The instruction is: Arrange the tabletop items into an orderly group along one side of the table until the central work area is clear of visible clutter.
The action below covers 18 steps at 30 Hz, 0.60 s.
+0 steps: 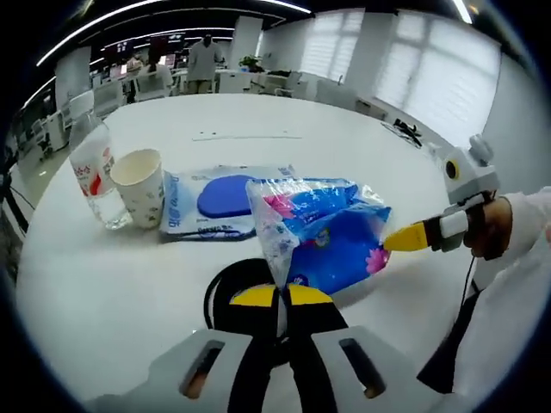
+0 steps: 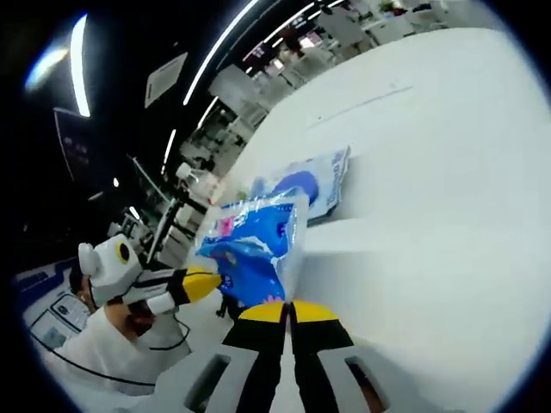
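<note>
**Both claws on the blue packet**

In the left gripper view we see our left claw (image 1: 280,297) closed together on a clear corner of the blue printed packet (image 1: 331,232), which is lifted off the white tabletop (image 1: 258,120). From the right of that view our right claw (image 1: 387,242) reaches in, its yellow tip touching the packet's far edge; a hand (image 1: 492,228) in a white sleeve holds it.

In the right gripper view our right claw (image 2: 288,311) is pinched shut on the packet's (image 2: 254,245) clear edge, and the left claw (image 2: 213,282) comes in from the left, touching the packet's other side.

Behind the packet, flat on the tabletop, lies a wet-wipe pack (image 1: 215,200) with a blue oval lid. Just beside it stands a paper cup (image 1: 140,185), upright, and next to that a clear plastic bottle (image 1: 93,172) with a red-and-white label. All three sit close together towards the left of the left gripper view.
</note>
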Tool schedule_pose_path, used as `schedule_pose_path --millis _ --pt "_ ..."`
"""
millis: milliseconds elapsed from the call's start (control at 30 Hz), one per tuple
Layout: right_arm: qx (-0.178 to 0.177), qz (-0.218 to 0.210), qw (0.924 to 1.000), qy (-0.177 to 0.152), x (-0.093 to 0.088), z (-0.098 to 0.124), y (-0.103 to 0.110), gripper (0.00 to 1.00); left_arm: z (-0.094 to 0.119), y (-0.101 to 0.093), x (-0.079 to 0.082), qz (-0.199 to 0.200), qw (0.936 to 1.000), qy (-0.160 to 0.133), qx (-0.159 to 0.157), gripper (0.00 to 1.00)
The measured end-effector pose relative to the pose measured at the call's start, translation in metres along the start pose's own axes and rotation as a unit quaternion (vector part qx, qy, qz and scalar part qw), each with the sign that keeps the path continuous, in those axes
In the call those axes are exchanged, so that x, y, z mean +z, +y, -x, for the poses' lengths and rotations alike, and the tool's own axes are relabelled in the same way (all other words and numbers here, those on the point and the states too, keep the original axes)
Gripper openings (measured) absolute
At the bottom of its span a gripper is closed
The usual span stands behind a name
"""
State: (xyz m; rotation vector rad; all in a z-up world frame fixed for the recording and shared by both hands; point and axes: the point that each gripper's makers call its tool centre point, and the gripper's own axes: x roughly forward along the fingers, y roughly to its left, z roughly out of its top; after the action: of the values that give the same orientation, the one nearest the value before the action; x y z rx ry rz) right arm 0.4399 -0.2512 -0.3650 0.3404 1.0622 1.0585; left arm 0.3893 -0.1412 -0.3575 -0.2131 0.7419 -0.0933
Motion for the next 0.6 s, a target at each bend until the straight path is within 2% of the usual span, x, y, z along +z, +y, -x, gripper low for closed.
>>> schedule_pose_path --millis 100,167,300,400,600 --pt "-0.009 0.002 0.9999 -0.01 0.006 0.007 -0.003 0.0 -0.006 -0.014 0.008 0.023 0.9997 -0.009 -0.005 0.0" --pt "-0.018 0.006 0.9996 -0.019 0.01 0.012 -0.006 0.0 -0.007 -0.016 0.01 0.037 0.9992 -0.013 -0.009 0.0" --pt "-0.029 0.004 0.9989 -0.037 0.022 0.023 -0.015 0.0 -0.017 -0.025 0.011 0.053 0.9984 -0.008 -0.018 0.0" --pt "-0.041 -0.003 0.998 -0.047 0.027 0.029 -0.022 0.0 -0.025 -0.039 0.015 0.036 0.9991 0.003 -0.024 0.0" --pt "-0.069 -0.02 0.9951 -0.068 0.037 0.045 -0.047 0.0 -0.048 -0.053 0.027 0.005 0.9993 0.02 -0.031 0.0"
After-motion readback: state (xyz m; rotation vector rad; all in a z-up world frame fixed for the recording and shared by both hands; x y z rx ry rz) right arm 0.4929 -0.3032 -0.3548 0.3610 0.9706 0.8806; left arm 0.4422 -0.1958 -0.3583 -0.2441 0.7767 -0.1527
